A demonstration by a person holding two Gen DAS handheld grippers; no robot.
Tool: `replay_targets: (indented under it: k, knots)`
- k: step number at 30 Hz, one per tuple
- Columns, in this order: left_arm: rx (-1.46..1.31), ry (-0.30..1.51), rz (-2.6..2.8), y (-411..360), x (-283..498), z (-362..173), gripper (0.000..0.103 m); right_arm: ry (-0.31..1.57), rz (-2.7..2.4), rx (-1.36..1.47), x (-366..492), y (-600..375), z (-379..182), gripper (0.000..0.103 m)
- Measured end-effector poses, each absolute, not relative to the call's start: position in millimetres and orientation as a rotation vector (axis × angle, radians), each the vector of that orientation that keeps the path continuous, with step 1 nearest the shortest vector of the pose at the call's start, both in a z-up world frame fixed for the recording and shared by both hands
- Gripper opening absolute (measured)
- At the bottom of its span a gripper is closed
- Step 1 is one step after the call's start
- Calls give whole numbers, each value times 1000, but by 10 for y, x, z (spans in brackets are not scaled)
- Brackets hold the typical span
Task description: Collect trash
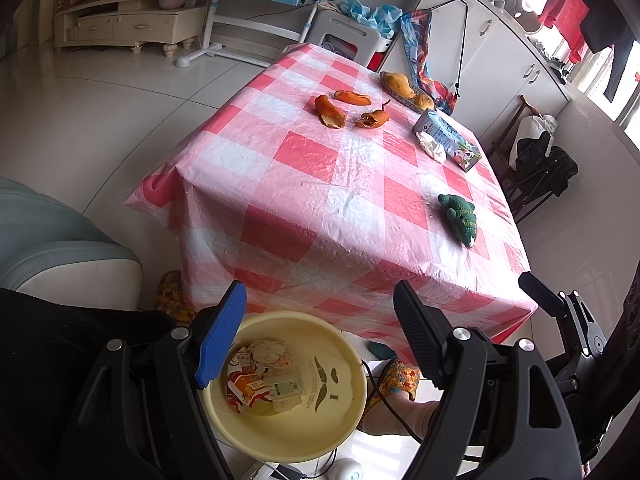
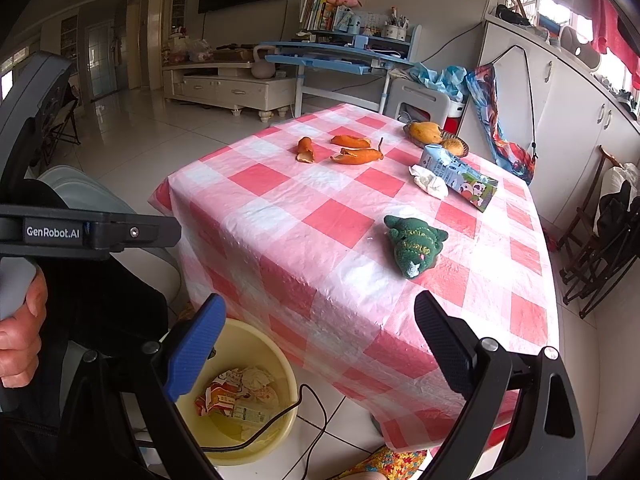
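A yellow basin [image 1: 344,412] [image 2: 280,364] stands on the floor by the table's near corner and holds crumpled wrappers [image 1: 260,380] [image 2: 236,396]. On the checked tablecloth lie three orange peels [image 1: 330,112] [image 2: 356,156], a crumpled white tissue [image 1: 432,148] [image 2: 430,182] and a lying milk carton [image 1: 448,136] [image 2: 460,176]. My left gripper [image 1: 320,332] is open and empty above the basin. My right gripper [image 2: 320,348] is open and empty over the table's near edge.
A green knitted toy [image 1: 460,218] [image 2: 416,242] lies on the table's near right. A dish of mangoes [image 1: 400,86] [image 2: 434,132] stands at the far edge. A cable [image 2: 280,416] runs across the basin. A grey sofa [image 1: 48,240] is at left, chairs [image 2: 600,248] at right.
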State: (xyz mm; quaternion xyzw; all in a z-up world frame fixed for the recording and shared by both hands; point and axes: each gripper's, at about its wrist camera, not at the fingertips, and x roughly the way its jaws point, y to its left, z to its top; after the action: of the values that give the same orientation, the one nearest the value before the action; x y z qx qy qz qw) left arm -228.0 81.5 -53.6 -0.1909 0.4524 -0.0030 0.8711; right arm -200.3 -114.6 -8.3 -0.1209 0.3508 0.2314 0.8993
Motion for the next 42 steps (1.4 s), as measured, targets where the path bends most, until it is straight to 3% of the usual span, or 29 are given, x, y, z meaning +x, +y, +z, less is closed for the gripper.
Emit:
replay_targets:
  k: [42]
  knots:
    - [-410, 947, -9, 823, -2274, -529, 73, 721, 468, -240, -1965, -1173, -85, 91]
